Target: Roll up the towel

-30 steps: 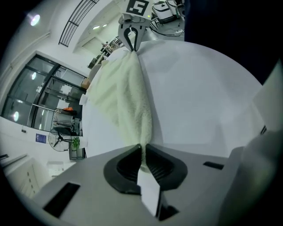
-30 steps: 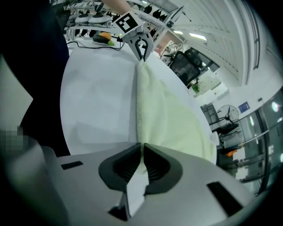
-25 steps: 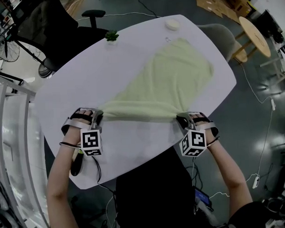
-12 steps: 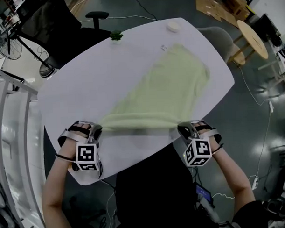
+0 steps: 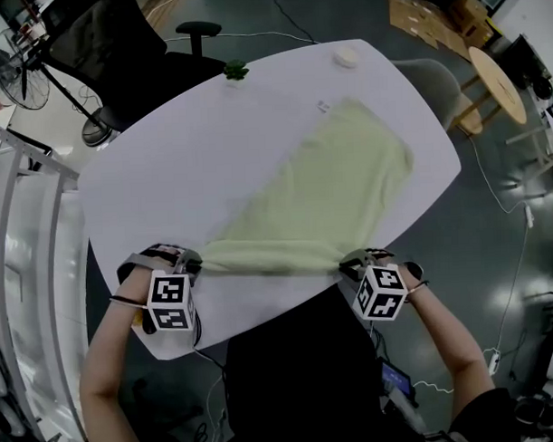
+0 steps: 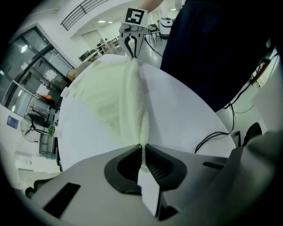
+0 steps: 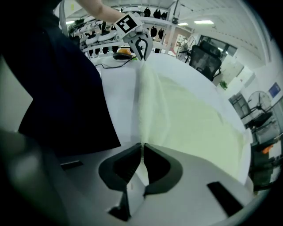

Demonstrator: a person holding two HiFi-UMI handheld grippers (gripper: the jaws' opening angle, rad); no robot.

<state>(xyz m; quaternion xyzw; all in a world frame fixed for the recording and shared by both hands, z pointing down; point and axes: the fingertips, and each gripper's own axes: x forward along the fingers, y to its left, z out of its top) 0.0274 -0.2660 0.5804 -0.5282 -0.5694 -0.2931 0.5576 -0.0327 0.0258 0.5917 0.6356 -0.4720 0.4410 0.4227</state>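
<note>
A pale green towel [image 5: 325, 191] lies spread over the white oval table [image 5: 175, 165], running from the far right toward me. My left gripper [image 5: 193, 261] is shut on the towel's near left corner [image 6: 140, 132]. My right gripper [image 5: 348, 263] is shut on the near right corner [image 7: 142, 132]. The near edge is stretched taut between them, close to the table's front rim. In the left gripper view the right gripper [image 6: 131, 46] shows at the far end of that edge. In the right gripper view the left gripper [image 7: 140, 47] shows likewise.
A small green plant [image 5: 235, 71] and a white round object [image 5: 346, 57] sit at the table's far edge. A small white item [image 5: 324, 105] lies beside the towel's far corner. Black office chairs [image 5: 116, 40] stand beyond the table; a round wooden table [image 5: 498, 72] stands right.
Both grippers have pulled the towel's near edge toward me, nearer the table's front rim. The towel slid along with them and lies flatter.
</note>
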